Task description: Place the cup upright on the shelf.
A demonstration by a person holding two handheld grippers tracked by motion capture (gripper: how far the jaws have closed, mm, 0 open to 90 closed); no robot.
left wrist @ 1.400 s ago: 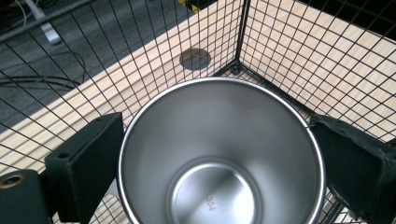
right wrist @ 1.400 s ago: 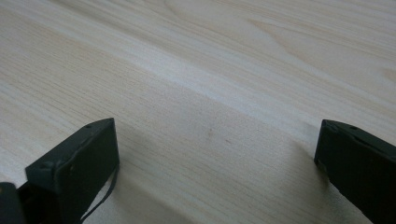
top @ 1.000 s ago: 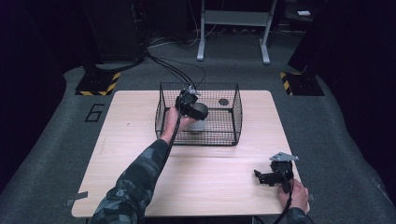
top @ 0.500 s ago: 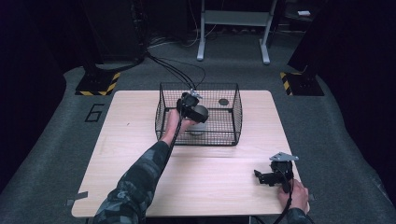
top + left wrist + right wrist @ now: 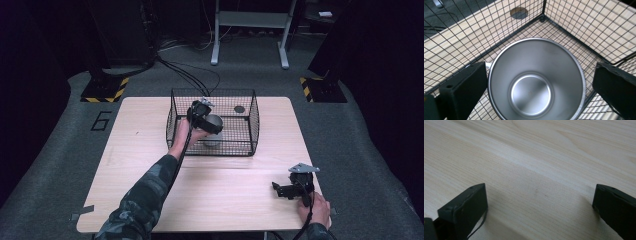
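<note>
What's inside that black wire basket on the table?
A shiny metal cup stands upright in the wire basket, empty, with the left tool open around it. A dark round disc lies near the far corner. The floor under the cup is hidden.

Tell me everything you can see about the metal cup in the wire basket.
The metal cup is a round, brushed steel-looking vessel, upright and empty, with a flat shiny bottom. It stands on the floor of the black wire basket. The left gripper hangs above it, jaws wide open on either side; contact cannot be told.
</note>
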